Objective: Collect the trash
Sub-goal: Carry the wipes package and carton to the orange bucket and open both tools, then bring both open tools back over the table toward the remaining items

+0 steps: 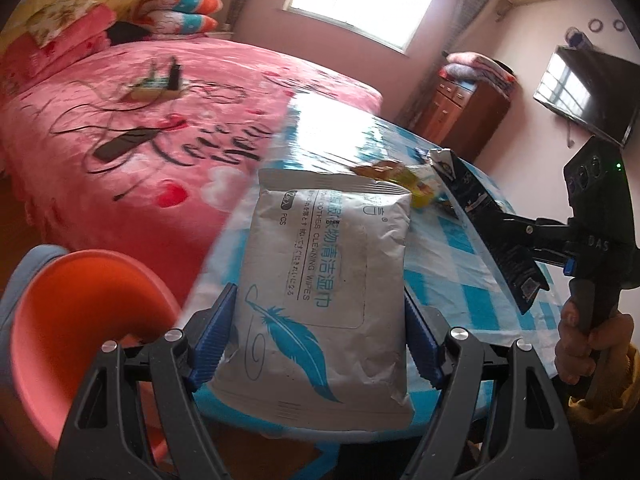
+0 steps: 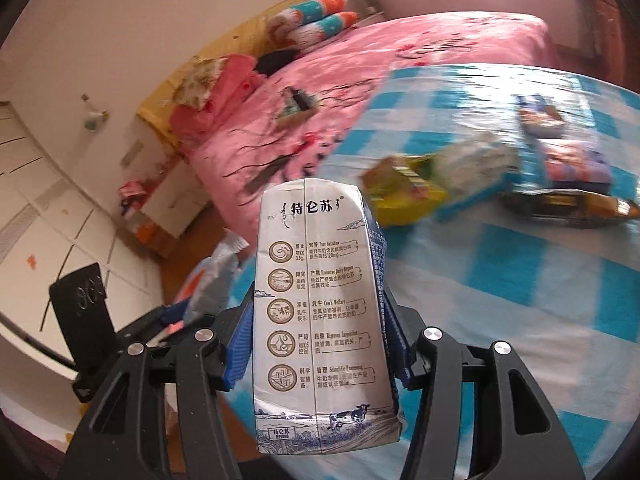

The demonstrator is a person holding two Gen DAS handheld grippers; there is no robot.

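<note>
Between left gripper (image 1: pixel 320 344) jaws: wipes pack (image 1: pixel 320 288), clamped | right gripper (image 2: pixel 318 344) jaws clamp milk carton (image 2: pixel 320 312)

A pink bed (image 1: pixel 132 128) is lying just beside the checkered worktop (image 1: pixel 472 248). Striped pillows (image 1: pixel 184 10) are resting at the bed's head, an orange stool (image 1: pixel 76 320) is standing near its foot, and a television (image 1: pixel 588 92) is hanging beyond the worktop.

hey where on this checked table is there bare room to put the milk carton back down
Bare checked cloth lies on the table between the held milk carton and the yellow wrapper, running out toward the near right edge. The far side is crowded: yellow wrapper, crumpled plastic and a dark packet sit close together there.
</note>
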